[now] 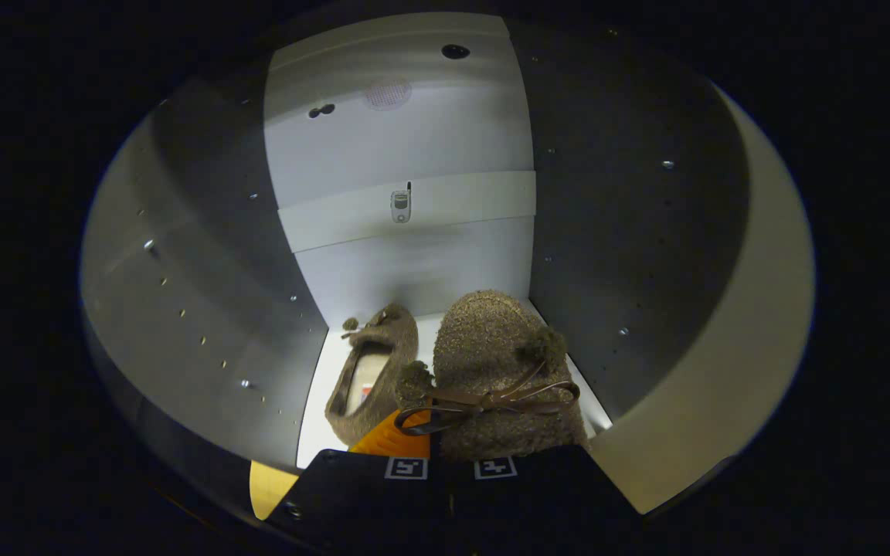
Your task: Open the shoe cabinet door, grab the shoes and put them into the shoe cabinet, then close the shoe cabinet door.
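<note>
I am looking into the shoe cabinet, whose white floor point(320, 386) lies just ahead. A fuzzy brown slipper point(491, 351) with a ribbon bow and pom-poms sits right in front of my gripper point(445, 436). The fingers are close together and pinch its near edge, and one finger point(395, 439) shows at its left side. I cannot tell whether this slipper rests on the floor. The second matching slipper point(379, 371) lies on the cabinet floor to the left and slightly further in, its opening facing left.
The cabinet's back wall point(414, 270) carries a pale cross rail with a small fitting point(400, 206). Dark side walls point(205, 309) point(630, 255) with rows of shelf-pin holes close in on both sides. The cabinet's pale front edge point(731, 363) curves along the right.
</note>
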### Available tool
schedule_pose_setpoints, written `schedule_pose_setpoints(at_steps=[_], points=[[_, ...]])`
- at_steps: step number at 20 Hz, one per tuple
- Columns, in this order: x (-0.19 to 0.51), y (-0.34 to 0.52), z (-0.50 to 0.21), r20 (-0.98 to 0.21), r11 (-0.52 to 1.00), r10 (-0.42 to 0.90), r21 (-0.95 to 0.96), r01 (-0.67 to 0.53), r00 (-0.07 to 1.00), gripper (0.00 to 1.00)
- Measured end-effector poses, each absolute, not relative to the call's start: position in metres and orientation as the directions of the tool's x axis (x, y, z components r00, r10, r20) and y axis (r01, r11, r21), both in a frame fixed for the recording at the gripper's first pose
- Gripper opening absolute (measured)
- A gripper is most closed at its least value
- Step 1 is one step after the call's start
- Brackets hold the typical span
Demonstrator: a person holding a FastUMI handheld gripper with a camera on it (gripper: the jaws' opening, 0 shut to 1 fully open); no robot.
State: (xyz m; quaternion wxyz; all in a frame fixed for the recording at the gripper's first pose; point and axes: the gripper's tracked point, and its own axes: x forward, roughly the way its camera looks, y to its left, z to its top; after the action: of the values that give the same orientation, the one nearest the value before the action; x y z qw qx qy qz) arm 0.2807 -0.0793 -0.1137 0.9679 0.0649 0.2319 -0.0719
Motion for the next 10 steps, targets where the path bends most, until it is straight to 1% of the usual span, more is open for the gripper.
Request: schedule_pose_setpoints(at_steps=[5,10], points=[[0.348,-0.097,-0.128,-0.500,0.971,-0.108,0.131,0.198,0.859,0.07],[0.396,-0.109,-0.171,-0.584,0.949,-0.076,0.206,0.238,0.808,0.07]])
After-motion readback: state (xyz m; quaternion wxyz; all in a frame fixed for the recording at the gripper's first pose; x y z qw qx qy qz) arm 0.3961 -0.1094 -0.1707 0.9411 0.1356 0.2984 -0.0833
